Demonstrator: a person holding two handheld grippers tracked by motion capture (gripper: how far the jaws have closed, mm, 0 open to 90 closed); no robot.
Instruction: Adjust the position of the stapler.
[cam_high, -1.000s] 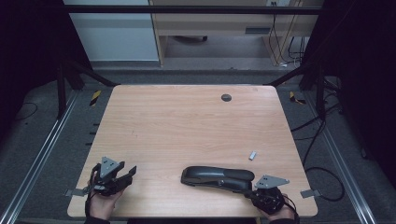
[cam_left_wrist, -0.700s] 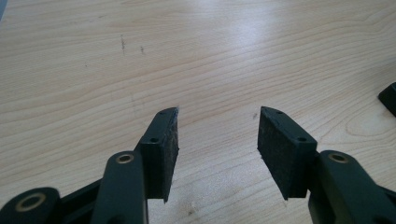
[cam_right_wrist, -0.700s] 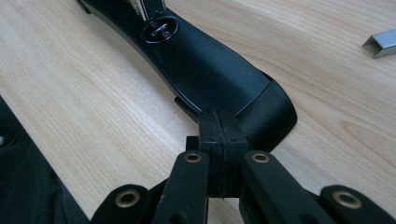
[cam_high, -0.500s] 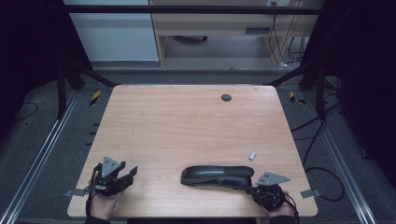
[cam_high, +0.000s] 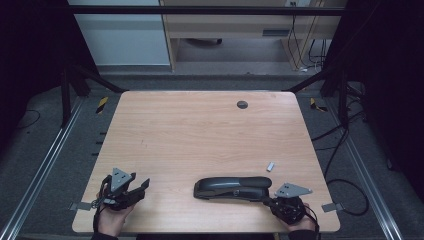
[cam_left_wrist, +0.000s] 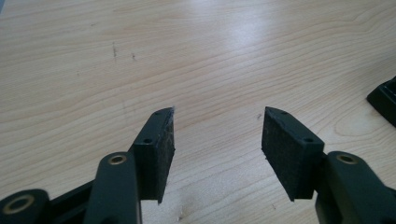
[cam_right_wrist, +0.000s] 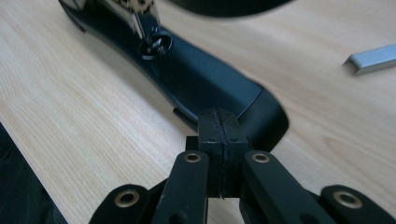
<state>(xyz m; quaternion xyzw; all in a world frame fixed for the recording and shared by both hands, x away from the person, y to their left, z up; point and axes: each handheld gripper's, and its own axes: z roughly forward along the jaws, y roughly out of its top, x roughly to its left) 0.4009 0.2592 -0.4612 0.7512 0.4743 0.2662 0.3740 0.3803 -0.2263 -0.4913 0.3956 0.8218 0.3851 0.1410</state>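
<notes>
While clenched tight with nothing between, right claw (cam_right_wrist: 219, 135) pressing tips against stapler (cam_high: 232, 187); left claw (cam_left_wrist: 217, 140) just widening, released, over bare surface (cam_high: 200, 130).

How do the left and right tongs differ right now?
Left tongs stand apart, jaws just opening, bare table between them; right tongs are shut, pads pressed together. Left tongs sit clear of the stapler, near the table's front left corner; right tongs sit at the stapler's rear end. Both are black, low over the wood, gripping nothing.
</notes>
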